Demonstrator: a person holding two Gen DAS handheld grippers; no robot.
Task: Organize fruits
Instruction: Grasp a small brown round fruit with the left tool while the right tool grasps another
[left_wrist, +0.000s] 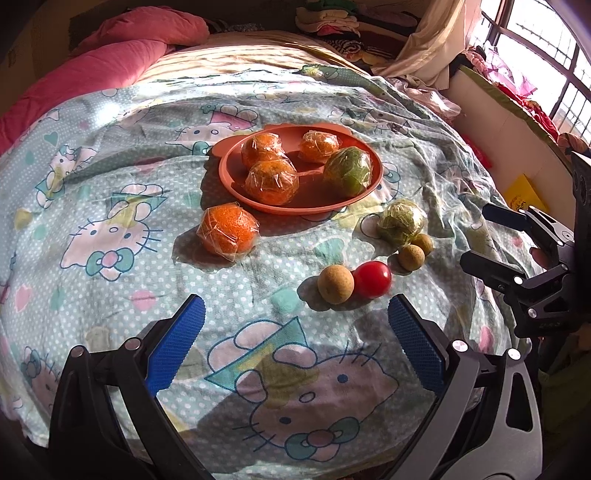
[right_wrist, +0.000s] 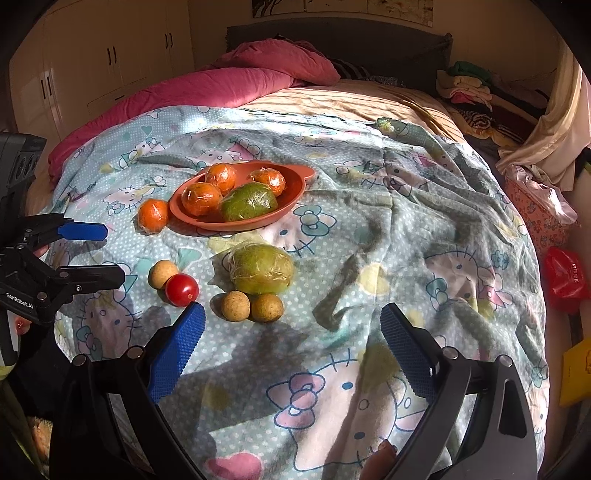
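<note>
An orange plate (left_wrist: 332, 205) (right_wrist: 291, 206) on the Hello Kitty sheet holds three wrapped oranges (left_wrist: 271, 181) and a wrapped green fruit (left_wrist: 347, 170) (right_wrist: 249, 201). Outside it lie a wrapped orange (left_wrist: 229, 234) (right_wrist: 153, 216), a wrapped green fruit (left_wrist: 402, 221) (right_wrist: 261, 269), a red tomato (left_wrist: 372, 278) (right_wrist: 181, 290) and three small tan round fruits (left_wrist: 335, 284) (right_wrist: 235, 305). My left gripper (left_wrist: 295, 347) (right_wrist: 98, 254) is open and empty, short of the tomato. My right gripper (right_wrist: 291, 350) (left_wrist: 491, 240) is open and empty, near the tan fruits.
A pink quilt (right_wrist: 221, 88) lies at the bed's head. Piled clothes (right_wrist: 469, 88) and a curtain (right_wrist: 554, 122) sit at the right. A red bag (right_wrist: 565, 273) and a yellow item (right_wrist: 574, 373) lie beside the bed. Wardrobes (right_wrist: 110, 55) stand at the left.
</note>
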